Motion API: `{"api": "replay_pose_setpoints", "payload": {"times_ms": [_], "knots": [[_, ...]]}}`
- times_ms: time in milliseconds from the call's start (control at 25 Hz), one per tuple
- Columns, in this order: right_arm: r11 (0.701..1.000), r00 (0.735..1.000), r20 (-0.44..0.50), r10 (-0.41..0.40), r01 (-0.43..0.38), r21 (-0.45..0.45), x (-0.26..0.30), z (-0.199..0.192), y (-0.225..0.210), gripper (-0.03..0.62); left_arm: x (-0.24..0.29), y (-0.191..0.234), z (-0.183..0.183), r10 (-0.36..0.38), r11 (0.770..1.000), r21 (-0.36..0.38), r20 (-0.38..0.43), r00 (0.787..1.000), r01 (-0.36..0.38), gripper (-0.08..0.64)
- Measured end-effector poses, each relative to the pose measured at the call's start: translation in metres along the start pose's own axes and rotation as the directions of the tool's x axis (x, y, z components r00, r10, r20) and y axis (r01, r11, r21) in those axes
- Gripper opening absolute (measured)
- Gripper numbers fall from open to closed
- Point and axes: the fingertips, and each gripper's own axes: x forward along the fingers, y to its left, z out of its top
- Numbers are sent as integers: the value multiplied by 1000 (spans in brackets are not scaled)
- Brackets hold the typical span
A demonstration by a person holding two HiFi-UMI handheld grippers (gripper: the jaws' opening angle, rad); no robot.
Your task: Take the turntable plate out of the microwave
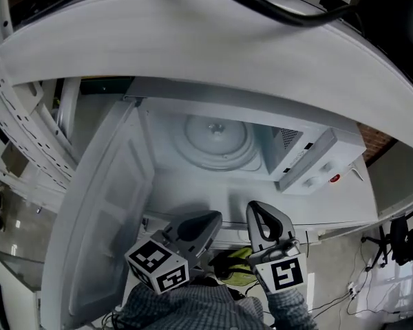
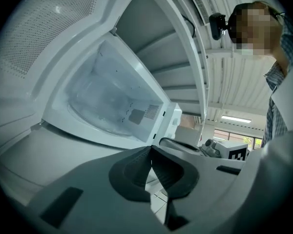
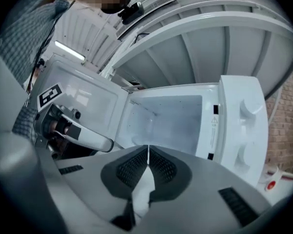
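The microwave point(image 1: 310, 158) door point(image 1: 103, 212) stands wide to the left, evidently to give clear reach. The turntable plate point(image 1: 217, 141), round with concentric rings and apparently glass, lies flat on the smooth white cavity floor. The left gripper point(image 1: 205, 223) and right gripper point(image 1: 261, 218) hang just outside the opening, their ridged dark jaws together and empty.

Feeds look cool and washed-out on my end, everything blue-grey. Both gripper views are heavy fisheye with black corners, and the jaws themselves sit soft, too close to focus. Past the left jaws a ceiling strip light point(image 2: 237, 118) glows bright; the microwave cavity point(image 3: 171, 118) ahead of the right jaws looks hazy.
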Motion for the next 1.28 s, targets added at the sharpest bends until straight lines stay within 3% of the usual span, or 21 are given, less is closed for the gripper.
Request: {"api": "replay_pose_setpoints", "payload": {"times_ms": [120,200,280,400,560,600,680,880,1040,1280], "knots": [[977,997,-60,44,-55,-205,17,3,-6,21,7,2,12,8,1000,18,22,1000,-8,9],[933,984,-167,56,-111,-342,27,-3,-7,21,11,4,18,13,1000,20,36,999,-14,9],[888,975,-216,55,-147,-435,39,-5,-4,21,14,9,20,34,999,29,34,999,-35,9],[797,957,-283,66,-221,-562,58,-9,5,23,16,18,19,79,996,37,23,997,-79,9],[685,900,-424,103,-374,-625,81,-27,15,26,14,27,21,122,992,23,39,992,-123,9],[665,882,-460,103,-406,-627,86,-32,16,32,12,29,21,130,991,18,44,990,-131,9],[634,845,-525,96,-459,-623,93,-41,18,111,11,31,24,142,990,3,56,988,-143,9],[540,802,-595,59,-527,-657,107,-52,19,114,8,36,30,156,988,-18,84,984,-155,9],[510,770,-635,70,-575,-640,110,-60,22,114,7,37,34,158,987,-30,98,983,-155,9],[548,746,-659,101,-594,-589,111,-59,23,99,8,36,34,151,988,-36,98,984,-148,9]]}}
